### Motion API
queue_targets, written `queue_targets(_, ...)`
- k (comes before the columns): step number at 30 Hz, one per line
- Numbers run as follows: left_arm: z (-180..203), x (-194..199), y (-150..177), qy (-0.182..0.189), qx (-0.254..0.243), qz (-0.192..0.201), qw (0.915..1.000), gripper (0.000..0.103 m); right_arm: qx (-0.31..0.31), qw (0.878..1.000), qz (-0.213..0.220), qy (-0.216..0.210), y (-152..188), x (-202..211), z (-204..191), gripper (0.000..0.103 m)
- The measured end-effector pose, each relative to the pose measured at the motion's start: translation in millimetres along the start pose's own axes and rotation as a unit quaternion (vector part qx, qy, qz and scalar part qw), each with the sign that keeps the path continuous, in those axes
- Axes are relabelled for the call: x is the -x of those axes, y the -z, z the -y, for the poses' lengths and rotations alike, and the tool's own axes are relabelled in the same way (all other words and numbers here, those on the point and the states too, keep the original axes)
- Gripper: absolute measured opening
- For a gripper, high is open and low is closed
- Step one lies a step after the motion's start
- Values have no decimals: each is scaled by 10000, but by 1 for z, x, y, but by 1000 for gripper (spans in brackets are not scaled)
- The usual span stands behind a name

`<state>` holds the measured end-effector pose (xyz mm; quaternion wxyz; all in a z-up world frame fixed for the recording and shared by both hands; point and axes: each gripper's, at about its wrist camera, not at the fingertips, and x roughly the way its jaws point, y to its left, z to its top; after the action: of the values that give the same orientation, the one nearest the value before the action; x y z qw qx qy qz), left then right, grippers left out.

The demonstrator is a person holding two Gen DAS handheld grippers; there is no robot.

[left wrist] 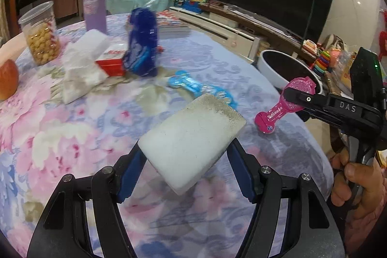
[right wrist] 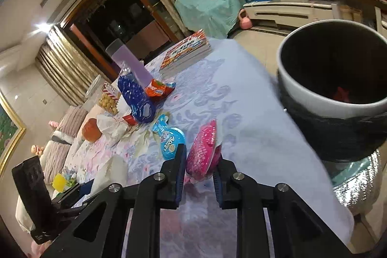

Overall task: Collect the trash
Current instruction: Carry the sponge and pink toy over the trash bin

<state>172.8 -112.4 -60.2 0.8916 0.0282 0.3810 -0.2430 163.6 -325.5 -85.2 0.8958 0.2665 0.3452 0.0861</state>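
Left tongs (left wrist: pixel 187 156) clenched on a white sponge (left wrist: pixel 193 139), held above the floral tabletop (left wrist: pixel 72 137) at lower centre of the left view. Right tongs (right wrist: pixel 199 168) clenched on a pink wrapper (right wrist: pixel 202 154), at lower centre of the right view, short of the bin (right wrist: pixel 309 91) at upper right.

Best to carry the wrapper fully over the bin's rim before letting go, keeping it level and clear of the edge. Then the sponge likewise. More litter left mid-tabletop: light blue wrapper (left wrist: pixel 193 85), dark blue bag (left wrist: pixel 142 45).
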Motion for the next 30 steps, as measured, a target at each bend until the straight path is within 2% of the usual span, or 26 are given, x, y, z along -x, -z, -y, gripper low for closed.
queue_targets(8,34,-8,-9,188,-219,-10,9996,68,-94,9994,321,68,-6,34,18,15)
queue_targets(15,61,-15,-19,322,-383,-6,9987,68,-167,9987,473,-21,-8,48,31,15)
queue_targets(30,116,-36,-46,551,-741,5,9957,68,-351,9959,830,126,-27,80,64,15)
